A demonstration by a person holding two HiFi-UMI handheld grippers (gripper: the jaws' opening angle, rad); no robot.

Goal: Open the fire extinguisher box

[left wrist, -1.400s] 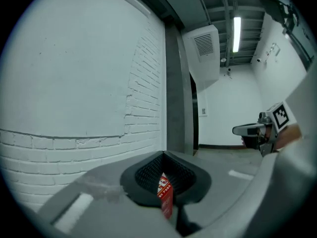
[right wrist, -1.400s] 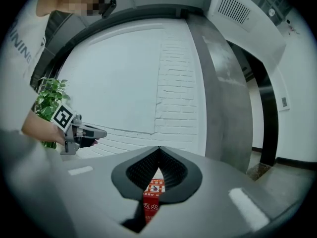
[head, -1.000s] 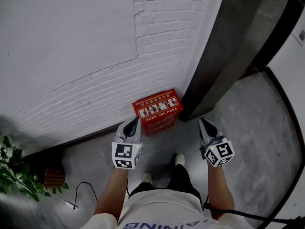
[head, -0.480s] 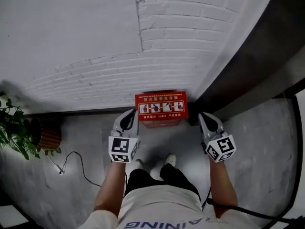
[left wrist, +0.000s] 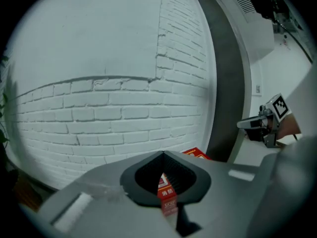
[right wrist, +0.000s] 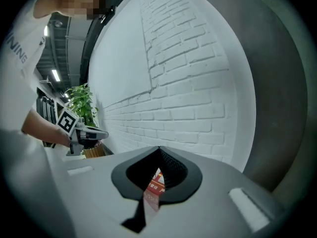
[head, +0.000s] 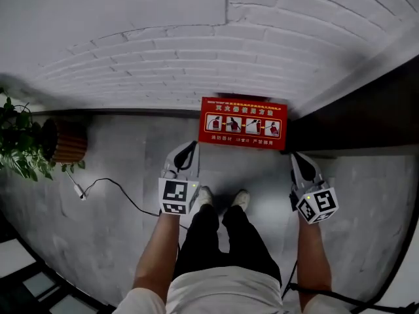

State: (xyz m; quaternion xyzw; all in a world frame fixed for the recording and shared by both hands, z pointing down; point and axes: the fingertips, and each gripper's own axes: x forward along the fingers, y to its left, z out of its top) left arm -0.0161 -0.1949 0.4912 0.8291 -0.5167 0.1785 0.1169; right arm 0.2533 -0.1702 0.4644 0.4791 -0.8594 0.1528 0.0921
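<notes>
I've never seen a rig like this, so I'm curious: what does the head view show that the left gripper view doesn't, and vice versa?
Only the head view: the person's shoes and a cable on the floor. Only the left gripper view: the left gripper's jaws seen from behind, shut on nothing. Both: the red fire extinguisher box, the white brick wall and the right gripper.

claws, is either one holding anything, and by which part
Nothing is held. The left claw and right claw are both shut and empty, short of the red fire extinguisher box on the floor.
</notes>
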